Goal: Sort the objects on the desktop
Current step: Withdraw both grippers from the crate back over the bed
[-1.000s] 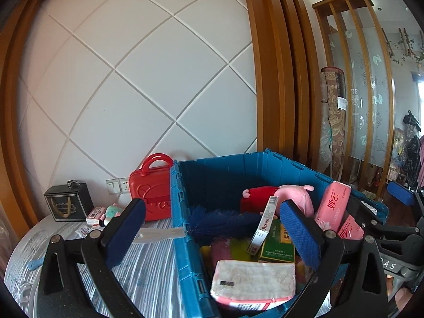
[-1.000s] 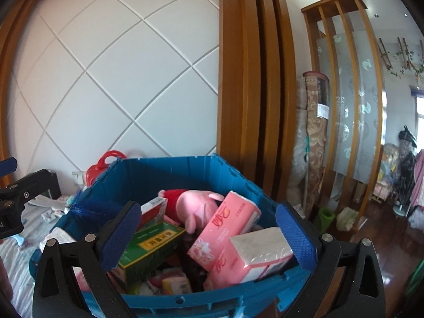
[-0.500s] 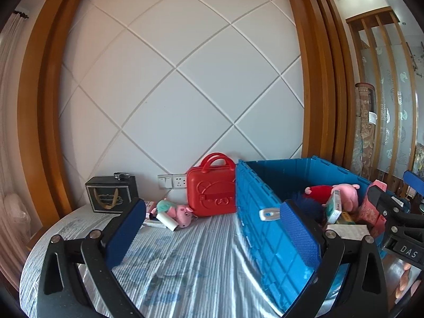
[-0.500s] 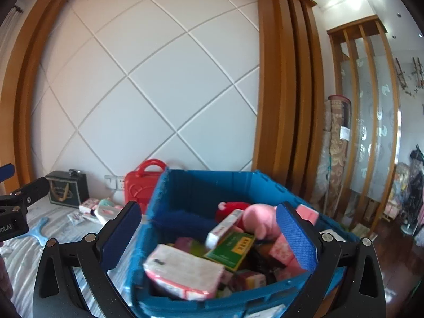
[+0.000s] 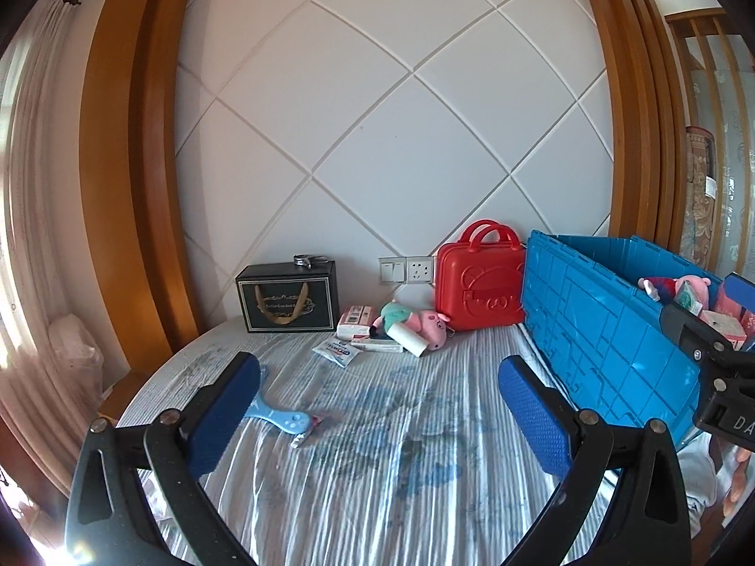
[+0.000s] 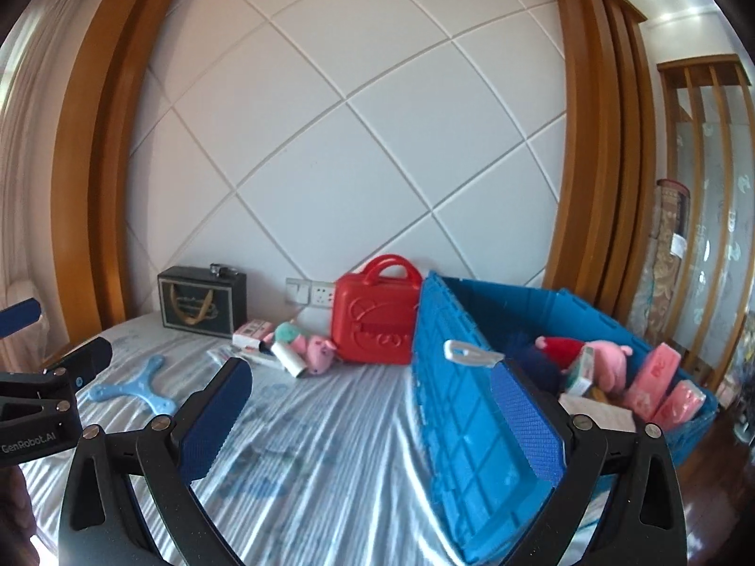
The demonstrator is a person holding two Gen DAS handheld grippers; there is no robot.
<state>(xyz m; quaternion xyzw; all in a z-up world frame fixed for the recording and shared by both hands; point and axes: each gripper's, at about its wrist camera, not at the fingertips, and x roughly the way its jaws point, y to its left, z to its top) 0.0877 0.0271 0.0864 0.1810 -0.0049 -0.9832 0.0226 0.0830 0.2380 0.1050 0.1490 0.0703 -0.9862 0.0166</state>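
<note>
Two plush pigs (image 6: 317, 349) (image 6: 608, 362), one crate (image 6: 465, 434)

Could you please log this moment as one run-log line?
left gripper: open, empty | right gripper: open, empty | blue crate: partly filled | pig plush: on table

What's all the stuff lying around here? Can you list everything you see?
crate: 1, blue, right side of table, holding items
pig plush: 1, pink and red, in the crate
tissue packs: 2, pink, at the crate's right end
small case: 1, red, by the wall beside the crate
gift box: 1, black, by the wall at left
plush toy: 1, pink and green, lying before the case
three-armed toy: 1, light blue, left on the table
tablecloth: 1, blue-white striped
left gripper: 1, black with blue pads, open, empty
right gripper: 1, same, open, empty
</note>
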